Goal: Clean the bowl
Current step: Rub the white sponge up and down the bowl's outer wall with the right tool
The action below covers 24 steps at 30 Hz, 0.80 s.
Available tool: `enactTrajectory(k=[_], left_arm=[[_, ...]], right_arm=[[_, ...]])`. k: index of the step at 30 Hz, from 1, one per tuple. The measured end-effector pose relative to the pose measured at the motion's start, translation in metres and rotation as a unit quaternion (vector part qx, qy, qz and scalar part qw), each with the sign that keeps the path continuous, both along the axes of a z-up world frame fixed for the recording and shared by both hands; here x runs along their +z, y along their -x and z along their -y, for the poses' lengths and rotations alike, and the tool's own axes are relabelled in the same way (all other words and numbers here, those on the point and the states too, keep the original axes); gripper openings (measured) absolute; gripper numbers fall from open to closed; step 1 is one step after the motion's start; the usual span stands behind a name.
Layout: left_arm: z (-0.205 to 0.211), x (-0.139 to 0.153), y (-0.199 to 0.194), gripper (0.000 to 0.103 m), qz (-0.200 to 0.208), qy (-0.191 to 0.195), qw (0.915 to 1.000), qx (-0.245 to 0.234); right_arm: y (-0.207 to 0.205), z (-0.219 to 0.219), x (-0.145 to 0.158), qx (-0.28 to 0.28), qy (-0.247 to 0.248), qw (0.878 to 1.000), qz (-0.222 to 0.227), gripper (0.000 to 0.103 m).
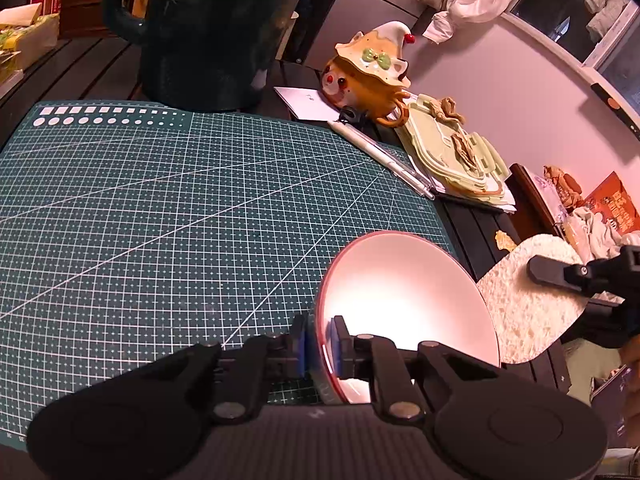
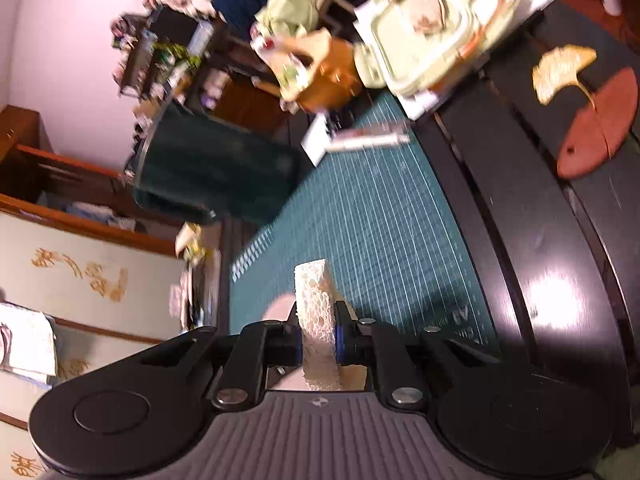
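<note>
Here left gripper [image 1: 320, 346] angled down clamping bowl [image 1: 404, 292] rim, right gripper [image 2: 318, 346] pinching sponge [image 2: 316, 312]

The left tongs [image 1: 320, 350] and right tongs [image 2: 318, 340] look alike: matte black linkage arms, silver round rivets, blue pads on the fingers [image 1: 300, 354], rounded black discs beside a ribbed grey housing.

Bowl [image 1: 408, 304] base hidden behind left tongs [image 1: 320, 344].
</note>
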<state>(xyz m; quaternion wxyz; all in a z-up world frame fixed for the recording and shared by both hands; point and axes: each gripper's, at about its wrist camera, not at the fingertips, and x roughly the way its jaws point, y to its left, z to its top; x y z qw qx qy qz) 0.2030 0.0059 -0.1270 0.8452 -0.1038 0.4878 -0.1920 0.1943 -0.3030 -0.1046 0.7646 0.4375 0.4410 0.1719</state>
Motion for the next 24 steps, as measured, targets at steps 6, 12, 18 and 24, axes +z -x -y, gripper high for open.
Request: enactTrajectory(k=[6,12,18,24], left_arm=[[-0.006,-0.007,0.0,0.02,-0.014,0.024,0.9994,0.022],[-0.002,-0.005,0.004,0.021,-0.001,0.01,0.9998,0.017],[0.001,-0.005,0.005,0.021,0.009,0.001,0.9999,0.01],[0.001,-0.006,0.005,0.021,0.01,0.003,0.9999,0.01]], right_arm=[[-0.007,-0.008,-0.019,0.015,-0.005,0.999,-0.046,0.013],[-0.006,-0.001,-0.017,-0.001,-0.025,0.999,-0.048,0.013],[-0.005,-0.006,-0.016,0.007,-0.015,0.999,-0.045,0.013],[-0.007,-0.009,-0.022,0.011,-0.006,0.998,-0.064,0.013]])
